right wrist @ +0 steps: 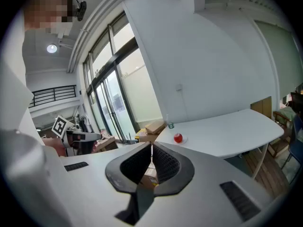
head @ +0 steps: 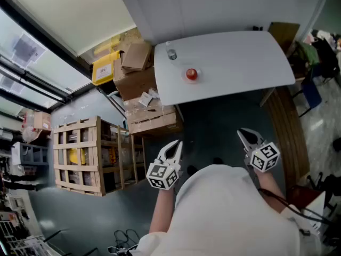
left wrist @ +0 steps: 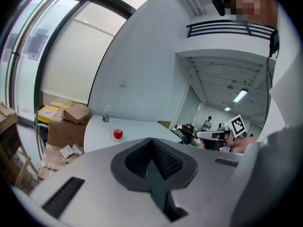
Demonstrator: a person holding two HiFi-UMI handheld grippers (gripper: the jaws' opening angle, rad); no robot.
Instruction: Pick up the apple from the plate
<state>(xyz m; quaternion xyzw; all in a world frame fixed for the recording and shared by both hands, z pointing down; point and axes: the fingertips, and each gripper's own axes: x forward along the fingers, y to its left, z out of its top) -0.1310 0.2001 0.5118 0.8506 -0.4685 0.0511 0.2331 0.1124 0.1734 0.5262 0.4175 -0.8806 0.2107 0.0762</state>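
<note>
A red apple (head: 192, 74) sits on a small clear plate (left wrist: 112, 137) near the left end of a white table (head: 240, 63), far ahead of both grippers. It also shows as the apple (left wrist: 118, 134) in the left gripper view and the apple (right wrist: 178, 137) in the right gripper view. My left gripper (head: 178, 142) and right gripper (head: 241, 132) are held close to the person's body, well short of the table. Both point toward it. The left gripper (left wrist: 151, 140) has its jaws together with nothing between them. So does the right gripper (right wrist: 151, 144).
A small water bottle (head: 171, 54) stands behind the apple near the table's left end. Cardboard boxes (head: 137, 84) and a yellow bin (head: 104, 67) are piled left of the table. A wooden crate (head: 88, 156) stands further left. Dark floor lies between me and the table.
</note>
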